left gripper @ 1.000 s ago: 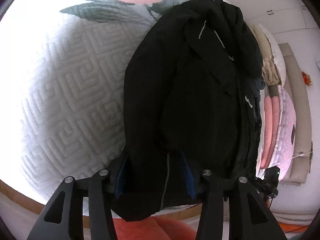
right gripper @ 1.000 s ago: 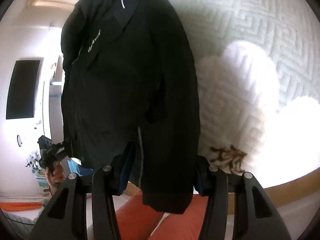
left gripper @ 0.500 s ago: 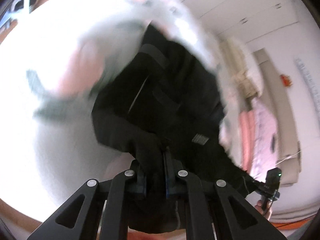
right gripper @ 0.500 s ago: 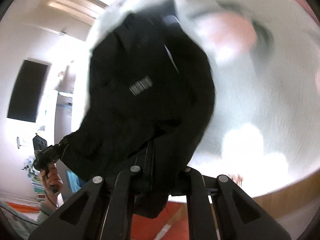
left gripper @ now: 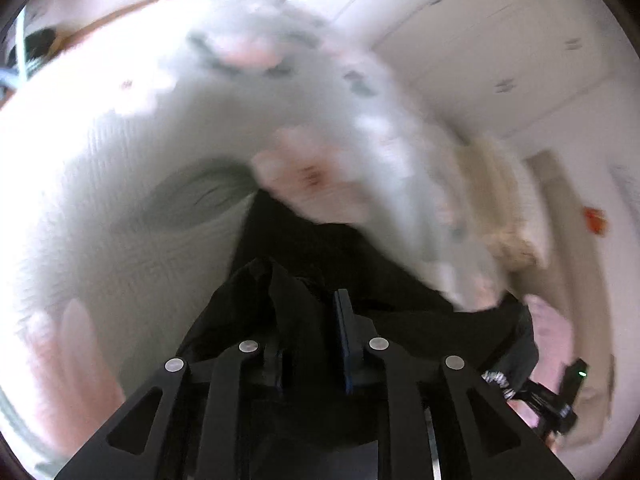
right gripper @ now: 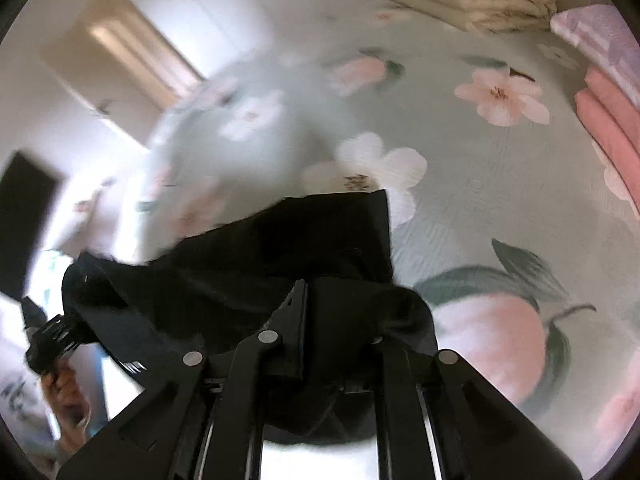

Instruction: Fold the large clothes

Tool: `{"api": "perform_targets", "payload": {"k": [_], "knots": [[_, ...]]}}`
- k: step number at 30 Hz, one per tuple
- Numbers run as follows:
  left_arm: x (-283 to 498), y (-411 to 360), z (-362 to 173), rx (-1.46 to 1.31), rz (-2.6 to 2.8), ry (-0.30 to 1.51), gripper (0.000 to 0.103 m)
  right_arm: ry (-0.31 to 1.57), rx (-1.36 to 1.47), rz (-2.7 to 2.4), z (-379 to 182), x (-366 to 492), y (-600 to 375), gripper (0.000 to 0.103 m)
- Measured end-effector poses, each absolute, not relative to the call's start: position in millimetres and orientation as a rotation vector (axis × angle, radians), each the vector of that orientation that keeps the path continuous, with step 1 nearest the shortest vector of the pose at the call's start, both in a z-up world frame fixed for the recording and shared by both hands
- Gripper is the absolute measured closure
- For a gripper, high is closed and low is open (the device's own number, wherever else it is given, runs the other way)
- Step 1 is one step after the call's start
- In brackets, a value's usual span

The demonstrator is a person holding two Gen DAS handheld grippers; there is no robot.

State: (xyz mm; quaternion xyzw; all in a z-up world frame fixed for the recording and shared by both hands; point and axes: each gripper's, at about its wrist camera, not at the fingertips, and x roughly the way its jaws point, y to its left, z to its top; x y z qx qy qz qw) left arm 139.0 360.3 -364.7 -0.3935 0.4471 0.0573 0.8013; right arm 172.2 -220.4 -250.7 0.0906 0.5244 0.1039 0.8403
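A black jacket (left gripper: 360, 248) hangs bunched over a pale floral bedspread (left gripper: 120, 200). My left gripper (left gripper: 308, 308) has a fold of it wedged between its jaws, which are opening slightly; one blue pad (left gripper: 345, 320) presses the cloth. In the right wrist view the jacket (right gripper: 280, 248) stretches leftward, draped over my right gripper (right gripper: 336, 292). Its jaws, also easing open, still pinch the fabric, and cloth hides the right finger's tip. At that view's lower left a person's hand (right gripper: 68, 392) holds the other gripper at the jacket's far edge.
Folded cream blankets (right gripper: 480, 0) and pink bedding (right gripper: 608, 120) are stacked at the bed's far side. White wardrobe doors (left gripper: 500, 40) stand beyond the bed. A dark screen (right gripper: 24, 220) hangs on the wall at left. The bedspread (right gripper: 500, 208) stretches beyond the jacket.
Both grippers closed on the jacket's lower edge, then swept up and forward over the bed. The jacket, flat before, is now lifted and bunched, and the view is blurred with motion.
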Motion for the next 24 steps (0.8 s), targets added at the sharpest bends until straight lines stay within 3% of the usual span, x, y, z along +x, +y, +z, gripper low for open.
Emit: {"api": "perform_targets", "payload": {"k": [4,7,11,16,19,21,24], "knots": [[169.6,354.9,-407.5,-0.836,0.112,1.010,0.080,1.219,0.102,0.095,-315.8,215.2,-193.5,0.084],[178.5,366.8,-411.0,-0.862,0.047,1.039,0.079,1.240,0.075,0.068,-332.2,225.3,-187.2,0.084],[174.9,385.6,-388.6,-0.902,0.003,1.048,0.077,1.278,0.163,0.085,-332.0,238.4,-200.3,0.084],[168.6,408.2,-347.1,-0.888,-0.114,1.021,0.076,1.183,0.315,0.141,-281.8,225.0,-224.5,0.076],[161.9,425.0,-342.3,-1.006,-0.236,1.021,0.075,1.179,0.466,0.208,-266.7,218.8,-244.2,0.059],[157.2,433.4,-342.0,-1.134,-0.336,0.995,0.069,1.164,0.526,0.208,-257.9,214.7,-256.9,0.039],[144.5,444.4,-325.5,-1.149,-0.371,0.943,0.057,1.134,0.618,0.234,-241.5,207.4,-279.0,0.037]]}}
